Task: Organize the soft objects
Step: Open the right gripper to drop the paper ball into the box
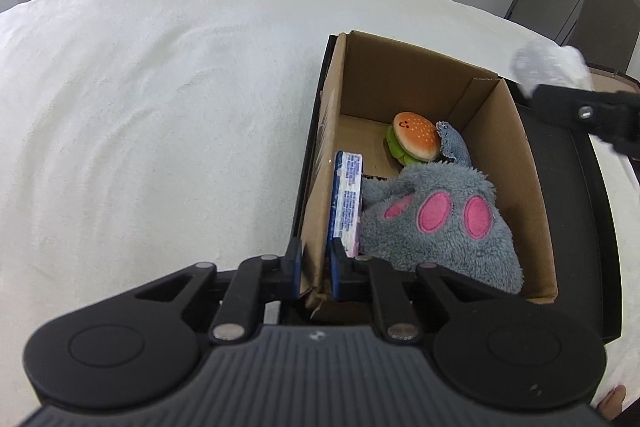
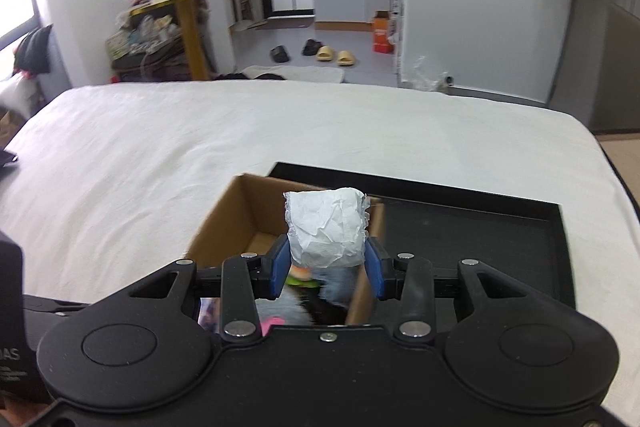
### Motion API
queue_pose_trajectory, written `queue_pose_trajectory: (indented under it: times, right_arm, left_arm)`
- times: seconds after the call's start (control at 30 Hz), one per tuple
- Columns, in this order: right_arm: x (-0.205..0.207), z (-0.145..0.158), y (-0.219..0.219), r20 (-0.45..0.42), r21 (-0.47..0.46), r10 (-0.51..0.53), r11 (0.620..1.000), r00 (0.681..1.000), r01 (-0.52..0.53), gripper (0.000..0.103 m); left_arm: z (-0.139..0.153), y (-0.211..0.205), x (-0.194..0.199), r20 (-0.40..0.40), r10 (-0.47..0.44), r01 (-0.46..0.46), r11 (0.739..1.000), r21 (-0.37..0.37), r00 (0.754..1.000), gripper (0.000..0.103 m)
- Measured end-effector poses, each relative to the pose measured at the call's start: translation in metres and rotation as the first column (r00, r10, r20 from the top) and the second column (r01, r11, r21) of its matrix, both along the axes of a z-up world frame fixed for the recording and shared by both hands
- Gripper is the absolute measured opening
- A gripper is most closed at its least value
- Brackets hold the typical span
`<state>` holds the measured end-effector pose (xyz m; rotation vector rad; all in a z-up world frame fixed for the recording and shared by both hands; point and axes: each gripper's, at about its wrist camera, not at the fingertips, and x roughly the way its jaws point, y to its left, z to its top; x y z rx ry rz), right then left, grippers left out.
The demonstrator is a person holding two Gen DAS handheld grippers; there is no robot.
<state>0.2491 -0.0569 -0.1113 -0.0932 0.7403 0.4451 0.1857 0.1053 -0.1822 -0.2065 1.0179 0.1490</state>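
Note:
A cardboard box (image 1: 516, 163) stands on a black tray (image 1: 588, 211) on the white bed. Inside lie a grey plush paw with pink pads (image 1: 436, 223), a burger toy (image 1: 414, 141), a small denim piece (image 1: 454, 147) and a blue-white tissue pack (image 1: 346, 199) against the left wall. My left gripper (image 1: 316, 267) is shut on the box's left wall. My right gripper (image 2: 326, 269) is shut on a white wrapped soft pack (image 2: 326, 227), held above the box (image 2: 224, 223). It also shows in the left wrist view (image 1: 550, 65), above the box's far right corner.
The black tray (image 2: 500, 231) extends to the right of the box. The white bed (image 2: 160, 155) spreads to the left and beyond. Slippers (image 2: 332, 55) and an orange carton (image 2: 382, 33) sit on the floor past the bed. A cluttered yellow table (image 2: 188, 3) stands far left.

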Motion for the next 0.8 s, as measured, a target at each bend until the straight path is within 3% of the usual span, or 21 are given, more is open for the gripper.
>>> queue_pose_trajectory:
  times: [0.23,0.37,0.4,0.43,0.5,0.8]
  right_arm:
    - [-0.005,-0.001,0.025,-0.021,0.026,0.106,0.994,0.994,-0.105,0.04]
    - [-0.003,-0.001,0.03,-0.033,0.025,0.112,0.993,0.993,-0.111,0.04]
    - [-0.002,-0.002,0.029,-0.044,0.038,0.119,0.992,0.992,-0.117,0.042]
    - [-0.001,-0.003,0.03,-0.057,0.042,0.125,0.992,0.991,-0.123,0.054]
    - [-0.003,-0.005,0.026,-0.054,0.032,0.107,0.994,0.993,-0.106,0.065]
    - [-0.015,-0.003,-0.004,-0.06,0.055,0.061,0.997,0.996,-0.058,0.065]
  left_arm:
    - [-0.001,0.003,0.003,-0.009,0.002,-0.002,1.0,-0.017,1.0,0.011]
    - [-0.001,0.005,0.004,-0.008,0.003,-0.003,1.0,-0.027,1.0,0.011]
    - [-0.002,0.005,0.003,-0.008,0.003,-0.003,1.0,-0.028,1.0,0.011]
    - [-0.001,0.005,0.003,-0.008,0.002,-0.002,1.0,-0.028,1.0,0.011]
    - [-0.001,0.005,0.002,-0.008,-0.001,0.001,1.0,-0.028,1.0,0.011]
    - [0.001,0.003,0.002,-0.008,0.0,0.0,1.0,-0.013,1.0,0.011]
